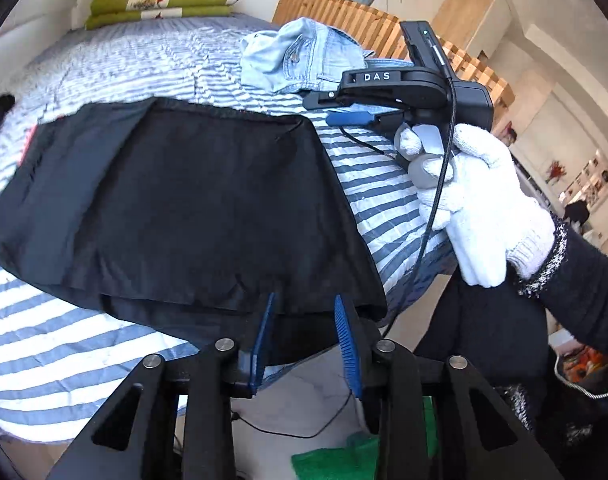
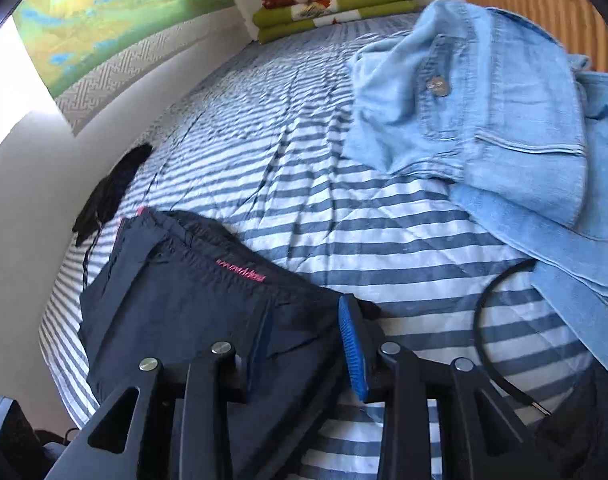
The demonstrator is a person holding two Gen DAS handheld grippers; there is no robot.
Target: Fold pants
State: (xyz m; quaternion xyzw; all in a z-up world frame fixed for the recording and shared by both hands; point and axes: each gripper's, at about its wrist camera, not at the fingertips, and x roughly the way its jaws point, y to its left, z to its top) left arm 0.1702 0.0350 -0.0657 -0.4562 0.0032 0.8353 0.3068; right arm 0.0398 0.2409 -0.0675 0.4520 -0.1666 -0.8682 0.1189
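pants (image 1: pixel 192 200): we judge soft, light, slippery; grab near hem
left claw (image 1: pixel 304 344): part open, empty
right claw (image 2: pixel 308 344): part open, empty

Your left gripper (image 1: pixel 304 344): black linkage arms, silver round screws, blue ribbed pads (image 1: pixel 346 344). Right gripper (image 2: pixel 306 346): same build. In left view right one shows "DAS" marking, black cable (image 1: pixel 436 196) hanging below marking. You wear white knit glove (image 1: pixel 480 204), black sleeve (image 1: pixel 584 292) with speckled cuff.
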